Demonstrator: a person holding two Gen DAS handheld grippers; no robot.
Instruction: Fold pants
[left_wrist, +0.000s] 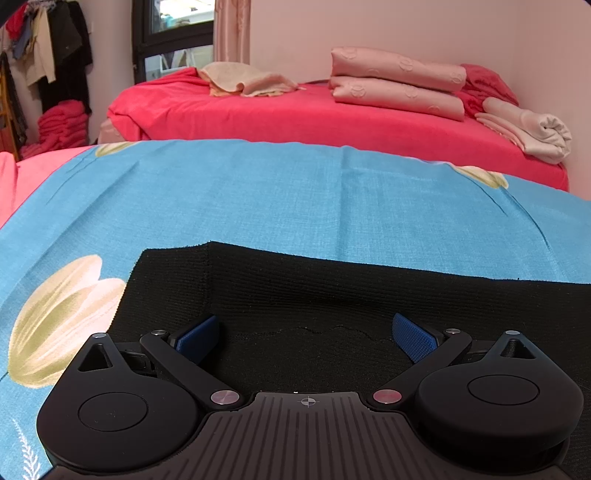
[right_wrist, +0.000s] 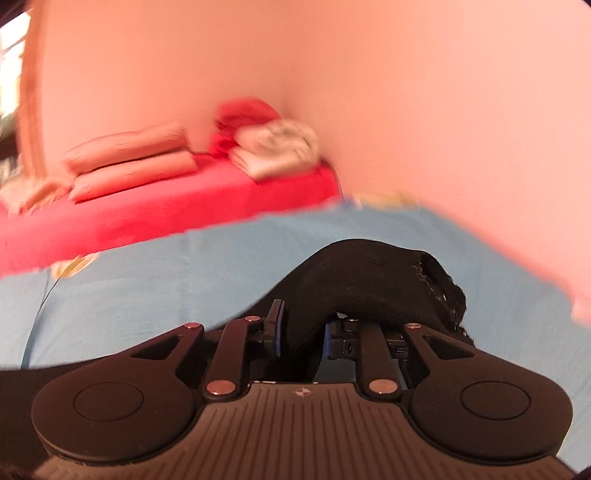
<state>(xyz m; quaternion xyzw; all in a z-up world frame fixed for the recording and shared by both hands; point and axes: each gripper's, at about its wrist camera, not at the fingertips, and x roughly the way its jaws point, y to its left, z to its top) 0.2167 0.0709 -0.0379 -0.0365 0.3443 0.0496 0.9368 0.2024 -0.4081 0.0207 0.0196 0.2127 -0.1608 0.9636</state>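
Pants (left_wrist: 332, 295) lie crosswise under spread left claw (left_wrist: 306, 332); right claw (right_wrist: 301, 328) pinches them.

Backed by plain pink walls (left_wrist: 406, 26); dark-framed window (left_wrist: 173, 33) at left, beside red-sheeted bed (left_wrist: 295, 114) and crowded clothes rack (left_wrist: 44, 48).

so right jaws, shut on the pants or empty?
Shut on the pants. In the right wrist view the right gripper pinches a bunched ridge of black pants, which humps up beyond the jaws over the blue sheet.
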